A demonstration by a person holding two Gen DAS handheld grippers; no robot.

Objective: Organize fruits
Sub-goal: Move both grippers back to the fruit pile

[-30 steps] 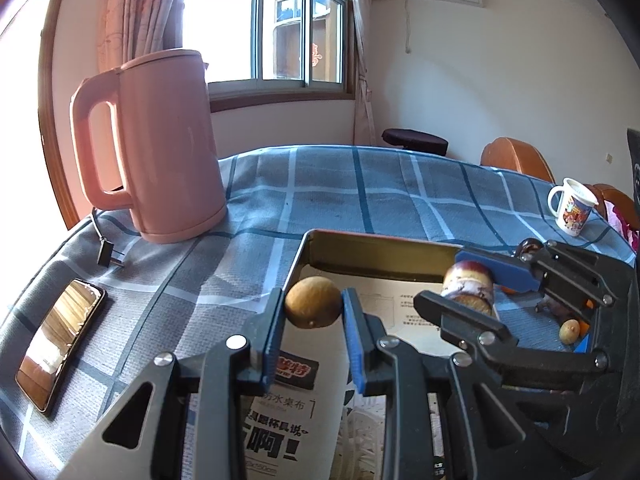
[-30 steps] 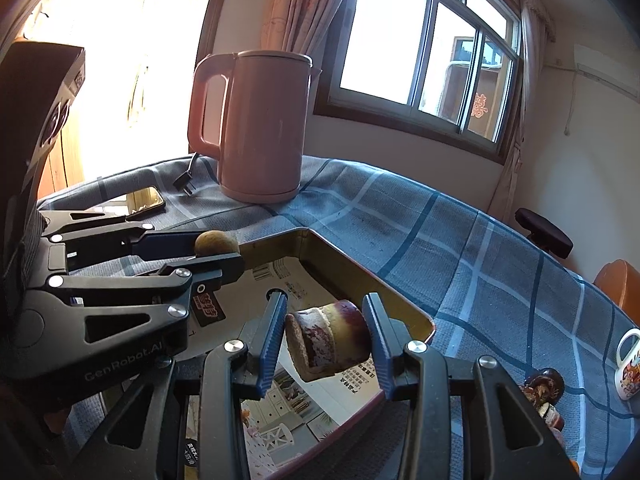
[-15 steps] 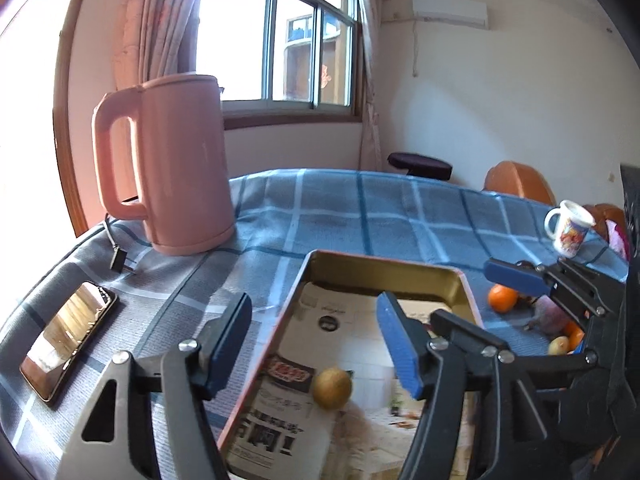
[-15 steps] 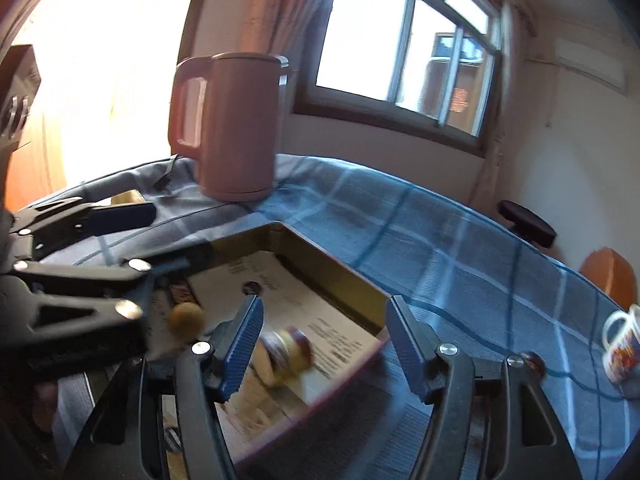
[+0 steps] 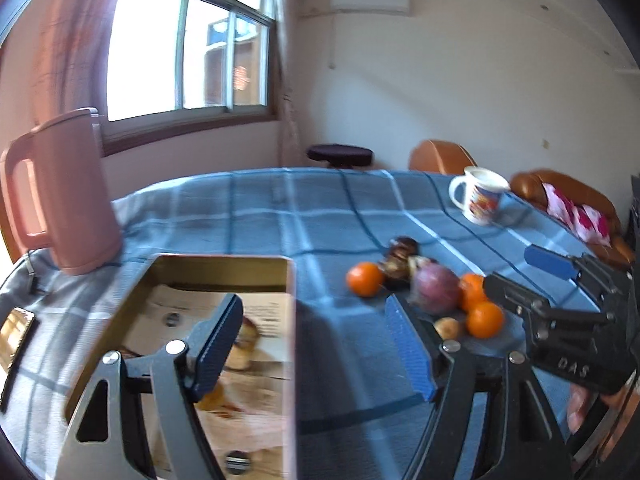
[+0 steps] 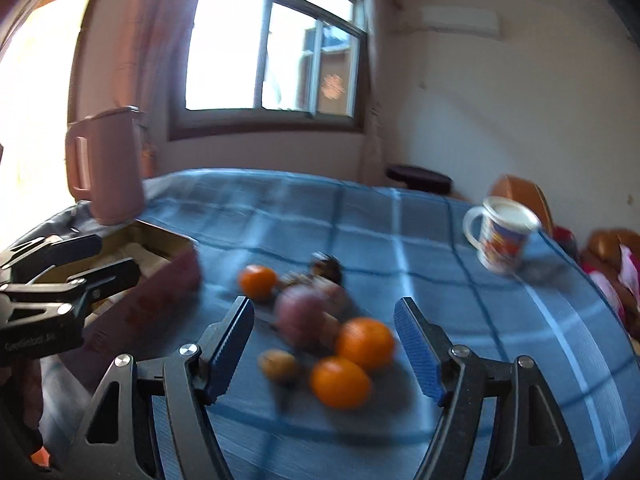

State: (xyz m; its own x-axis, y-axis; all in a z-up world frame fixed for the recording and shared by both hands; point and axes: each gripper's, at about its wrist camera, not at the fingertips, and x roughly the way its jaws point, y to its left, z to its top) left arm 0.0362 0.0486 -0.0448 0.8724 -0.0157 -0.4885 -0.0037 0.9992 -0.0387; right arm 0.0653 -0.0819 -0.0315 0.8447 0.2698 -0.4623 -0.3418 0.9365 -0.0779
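My left gripper [image 5: 316, 344] is open and empty over the right rim of the gold tray [image 5: 224, 266], which is lined with paper. A purple-and-cream cut fruit [image 5: 246, 342] and a small brown fruit [image 5: 212, 398] lie in the tray. My right gripper [image 6: 324, 348] is open and empty above a fruit pile on the blue cloth: three oranges [image 6: 364, 342], a purple round fruit [image 6: 302, 314], a small brown fruit [image 6: 278, 364] and dark pieces [image 6: 328, 268]. The pile shows in the left view [image 5: 434, 292], with my right gripper [image 5: 516, 276] beside it.
A pink kettle [image 5: 60, 196] stands left of the tray. A printed white mug [image 5: 482, 198] stands at the far right of the table. A phone [image 5: 14, 330] lies at the left edge. Chairs and a stool [image 5: 340, 154] stand beyond the table.
Both grippers opened and dropped their fruits into the tray. Both then swung right, from the tray toward the fruit pile on the cloth.
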